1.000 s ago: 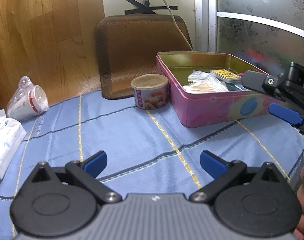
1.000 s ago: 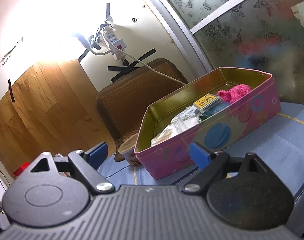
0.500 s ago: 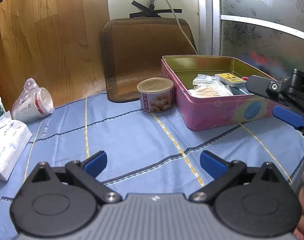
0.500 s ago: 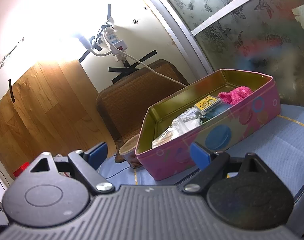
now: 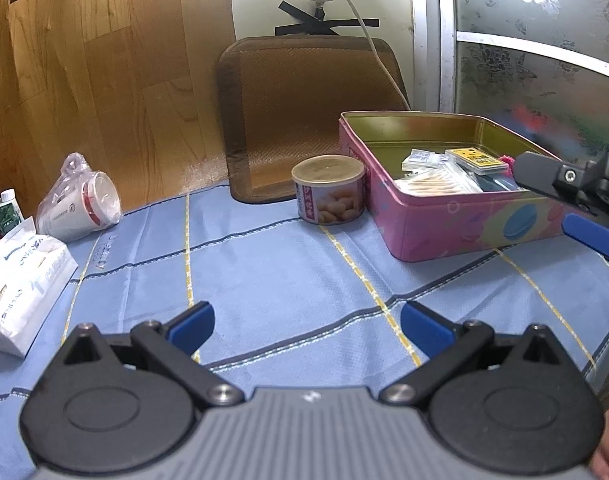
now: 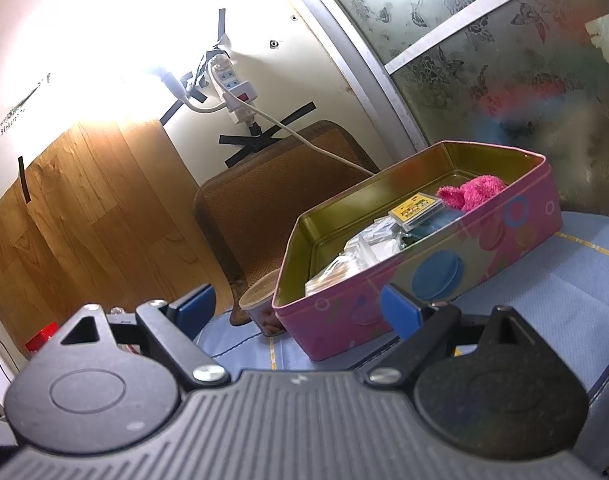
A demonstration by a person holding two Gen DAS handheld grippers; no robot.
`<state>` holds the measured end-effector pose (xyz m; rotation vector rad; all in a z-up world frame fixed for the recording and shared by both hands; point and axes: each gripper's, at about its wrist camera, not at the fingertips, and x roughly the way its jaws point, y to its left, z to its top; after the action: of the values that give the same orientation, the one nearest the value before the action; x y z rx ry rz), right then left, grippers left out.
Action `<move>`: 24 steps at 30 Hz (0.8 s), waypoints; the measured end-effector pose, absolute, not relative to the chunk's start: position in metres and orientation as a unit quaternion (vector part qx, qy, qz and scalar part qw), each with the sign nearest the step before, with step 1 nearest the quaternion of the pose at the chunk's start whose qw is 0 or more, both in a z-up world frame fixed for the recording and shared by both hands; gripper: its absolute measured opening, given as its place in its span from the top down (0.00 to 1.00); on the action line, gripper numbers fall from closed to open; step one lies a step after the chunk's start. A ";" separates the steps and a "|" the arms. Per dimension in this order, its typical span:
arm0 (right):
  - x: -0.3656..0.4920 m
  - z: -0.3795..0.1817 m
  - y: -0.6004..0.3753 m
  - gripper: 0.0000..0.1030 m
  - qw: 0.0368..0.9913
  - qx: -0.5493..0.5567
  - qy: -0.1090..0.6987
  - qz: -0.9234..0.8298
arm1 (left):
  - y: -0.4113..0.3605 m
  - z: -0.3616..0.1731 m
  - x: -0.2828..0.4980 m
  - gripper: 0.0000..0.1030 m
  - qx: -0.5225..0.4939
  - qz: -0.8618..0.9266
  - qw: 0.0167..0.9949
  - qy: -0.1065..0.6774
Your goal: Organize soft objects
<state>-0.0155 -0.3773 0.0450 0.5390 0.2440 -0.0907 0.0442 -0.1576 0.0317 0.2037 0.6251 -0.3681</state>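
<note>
Our fingers on the left gripper and right gripper are spread apart, holding nothing. Beyond them the pink tin sits on the counter, the fuzzy pink cloth at its far end. We should approach over the tin's near wall, pinching only the cloth.

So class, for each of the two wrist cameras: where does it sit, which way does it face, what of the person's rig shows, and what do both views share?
Left wrist: behind the open left gripper, low over the blue cloth, facing the wall; the right gripper enters at the right edge.
Right wrist: behind the open right gripper, tilted, facing the pink tin.
Shared: tin, round can, brown mat.
</note>
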 end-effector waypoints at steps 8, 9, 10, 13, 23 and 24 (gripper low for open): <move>-0.016 0.046 -0.377 0.11 0.957 0.263 0.117 -0.045 | -0.159 0.032 0.043 0.00 0.103 -0.177 0.930 0.304; -0.016 0.046 -0.378 0.11 0.957 0.263 0.117 -0.045 | -0.158 0.032 0.043 0.00 0.103 -0.177 0.930 0.305; -0.017 0.047 -0.378 0.11 0.957 0.263 0.117 -0.045 | -0.159 0.032 0.043 0.00 0.103 -0.175 0.930 0.305; -0.017 0.047 -0.377 0.11 0.957 0.263 0.116 -0.045 | -0.159 0.032 0.042 0.00 0.104 -0.173 0.931 0.305; -0.020 0.049 -0.376 0.11 0.959 0.256 0.111 -0.044 | -0.159 0.034 0.039 0.00 0.107 -0.169 0.933 0.300; -0.020 0.049 -0.375 0.11 0.960 0.254 0.110 -0.044 | -0.158 0.034 0.039 0.00 0.108 -0.168 0.933 0.299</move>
<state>-0.0201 -0.3754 0.0494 0.5143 0.2220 -0.0882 0.0392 -0.1581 0.0340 0.2203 0.6121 -0.3432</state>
